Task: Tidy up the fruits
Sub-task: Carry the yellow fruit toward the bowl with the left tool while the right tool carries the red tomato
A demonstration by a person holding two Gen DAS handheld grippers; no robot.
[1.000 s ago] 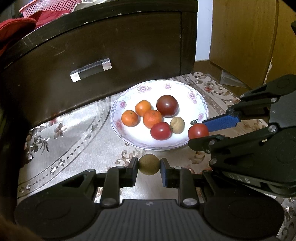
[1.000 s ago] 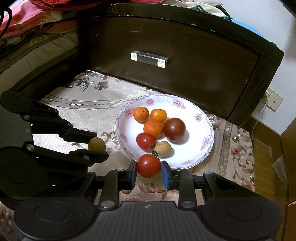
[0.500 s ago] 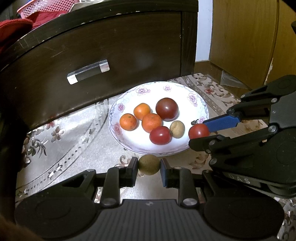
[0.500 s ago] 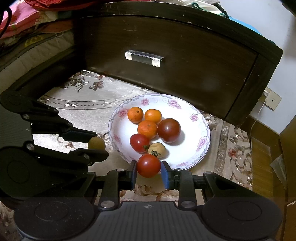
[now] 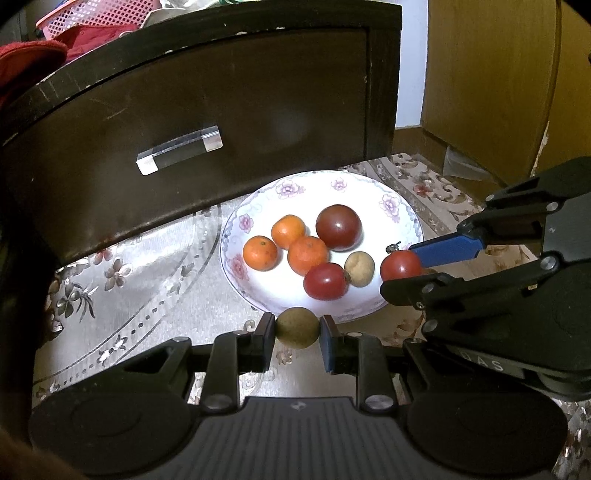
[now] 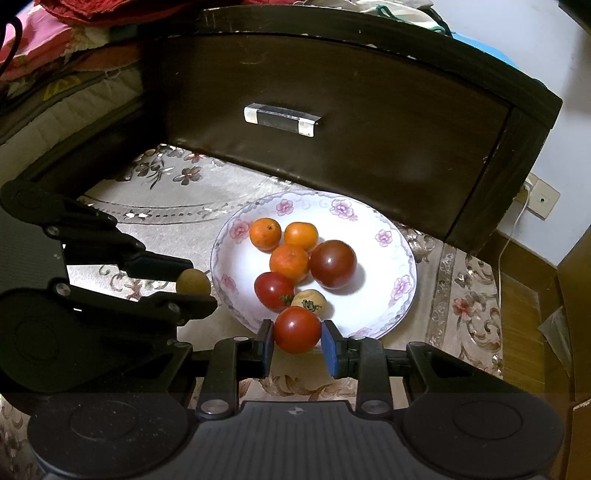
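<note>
Both grippers sit side by side at the near edge of the flowered plate [image 5: 397, 206], each with a fruit in its grasp. The left gripper [image 5: 297, 328] has its fingers [image 5: 266, 334] narrowed onto a small brownish-green round fruit [image 5: 297, 328], pinched from both sides and held over the patterned tablecloth [image 5: 147, 295] just short of the plate's near rim. The right gripper [image 6: 297, 330] has its fingers [image 6: 330, 347] clamped on a red tomato [image 6: 297, 329], which sits right at the near rim of the plate, close to a pale tan fruit [image 6: 310, 301] lying inside. From the left wrist camera that same tomato shows at the plate's right edge, caught between a blue pad and a black one. On the plate: three small oranges [image 6: 289, 262] bunched toward the left and far side, a large dark red tomato [image 6: 333, 264] to their right, and a smaller red tomato [image 6: 273, 291] nearer, touching the tan fruit. Beyond the plate stands a dark wooden drawer front [image 6: 369, 129] with a clear handle [image 6: 281, 120]. Up top, red cloth [image 5: 33, 55] and a pink mesh basket [image 5: 96, 16] rest on the furniture. To the far right there is a wall socket [image 6: 540, 197] with a white cord running down.
</note>
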